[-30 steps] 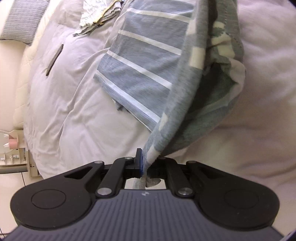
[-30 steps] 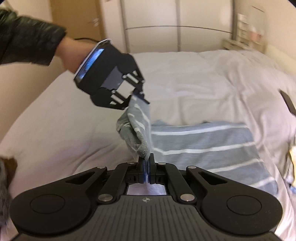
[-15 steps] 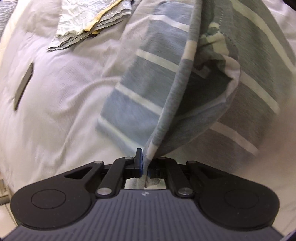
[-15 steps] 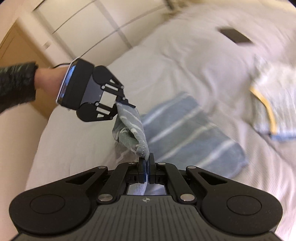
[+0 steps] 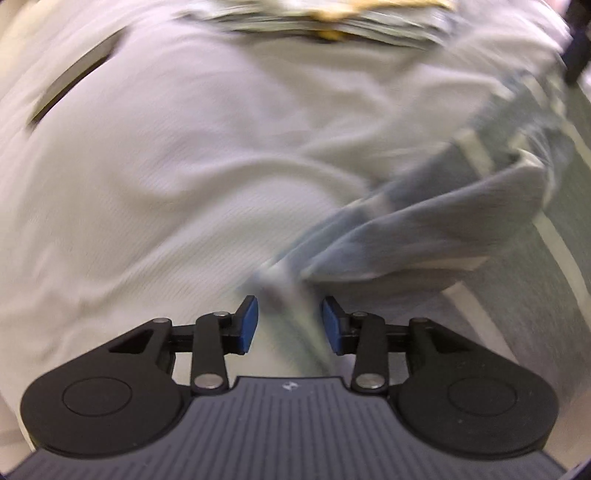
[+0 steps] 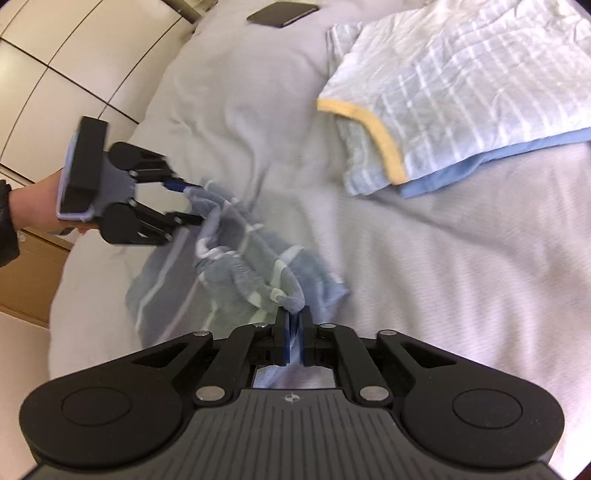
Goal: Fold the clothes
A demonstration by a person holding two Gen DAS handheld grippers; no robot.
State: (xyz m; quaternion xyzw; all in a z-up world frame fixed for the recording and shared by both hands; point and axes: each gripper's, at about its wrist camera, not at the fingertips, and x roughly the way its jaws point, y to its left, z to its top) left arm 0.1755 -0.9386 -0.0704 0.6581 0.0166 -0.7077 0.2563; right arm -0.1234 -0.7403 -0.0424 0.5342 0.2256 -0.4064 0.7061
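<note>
A grey-blue garment with white stripes (image 6: pixel 236 269) lies bunched on the pale bed cover (image 6: pixel 443 258). My right gripper (image 6: pixel 293 332) is shut on a corner of it, low over the bed. My left gripper (image 5: pixel 290 325) is open, jaws apart, with the garment's other corner (image 5: pixel 295 295) lying loose between them; the left wrist view is blurred. In the right wrist view the left gripper (image 6: pixel 188 203) sits at the garment's far left end.
A folded pile of pale striped clothes with a yellow trim (image 6: pixel 443 96) lies at the upper right, also in the left wrist view (image 5: pixel 332 22). A dark phone (image 6: pixel 282 13) lies beyond it. Cupboard doors (image 6: pixel 55 55) stand at the left.
My left gripper has opened and let go of the garment's corner. Both grippers swung the garment down toward the folded pile. The right gripper still holds its corner.
</note>
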